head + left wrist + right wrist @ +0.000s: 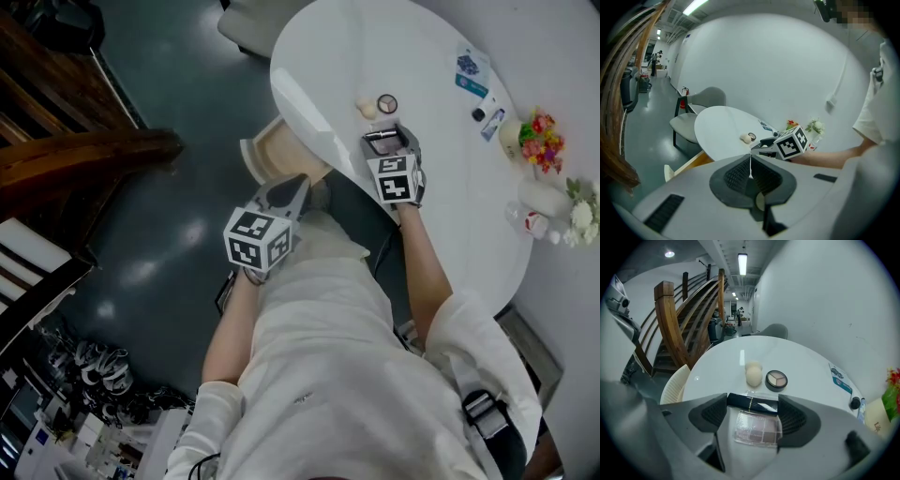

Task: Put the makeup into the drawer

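A rectangular eyeshadow palette with a clear lid and a black end bar lies flat on the white oval table. My right gripper stands open over it, one jaw on each side of it. In the head view this gripper is at the table's near edge. Just beyond it lie a beige sponge and a round compact. An open cream drawer sticks out under the table's left edge. My left gripper hovers in front of it, shut and empty.
A blue card, small bottles, red and yellow flowers and a white jar line the table's far side by the wall. A wooden staircase rises at the left. A grey chair stands behind the table.
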The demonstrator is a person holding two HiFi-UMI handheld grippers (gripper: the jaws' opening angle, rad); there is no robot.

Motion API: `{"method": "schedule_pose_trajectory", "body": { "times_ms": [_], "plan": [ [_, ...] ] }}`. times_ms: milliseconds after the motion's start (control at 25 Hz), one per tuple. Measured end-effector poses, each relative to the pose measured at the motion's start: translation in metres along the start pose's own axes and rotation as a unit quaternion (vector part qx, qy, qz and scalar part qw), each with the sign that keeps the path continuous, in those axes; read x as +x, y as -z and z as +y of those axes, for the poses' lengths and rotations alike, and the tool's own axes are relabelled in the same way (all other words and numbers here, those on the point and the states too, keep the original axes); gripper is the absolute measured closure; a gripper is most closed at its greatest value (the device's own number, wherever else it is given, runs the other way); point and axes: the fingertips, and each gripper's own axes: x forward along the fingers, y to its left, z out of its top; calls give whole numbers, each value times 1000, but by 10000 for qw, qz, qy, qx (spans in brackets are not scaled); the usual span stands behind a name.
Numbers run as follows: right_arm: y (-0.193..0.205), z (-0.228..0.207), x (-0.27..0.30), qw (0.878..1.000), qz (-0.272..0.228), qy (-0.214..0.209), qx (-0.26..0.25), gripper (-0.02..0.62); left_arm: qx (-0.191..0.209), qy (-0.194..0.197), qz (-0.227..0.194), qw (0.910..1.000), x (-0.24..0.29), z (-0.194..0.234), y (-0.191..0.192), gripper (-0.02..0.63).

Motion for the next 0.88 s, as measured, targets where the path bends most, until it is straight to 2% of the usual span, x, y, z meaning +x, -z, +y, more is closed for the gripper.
{"method": "schedule_pose_trajectory", "body": {
  "times_ms": [240, 400, 880],
  "plan": [
    [-2, 11, -4, 9999, 46, -115, -102, 267, -134, -48, -89, 9999, -9, 9, 4, 595],
    [-17, 26, -8, 9995, -82, -241, -198, 268, -231, -109, -161, 9995, -16, 16, 7, 595],
    [-56, 104, -5, 9953, -318, -746, -530, 268, -417, -291, -315, 9982, -51, 51, 18, 595]
  ]
}}
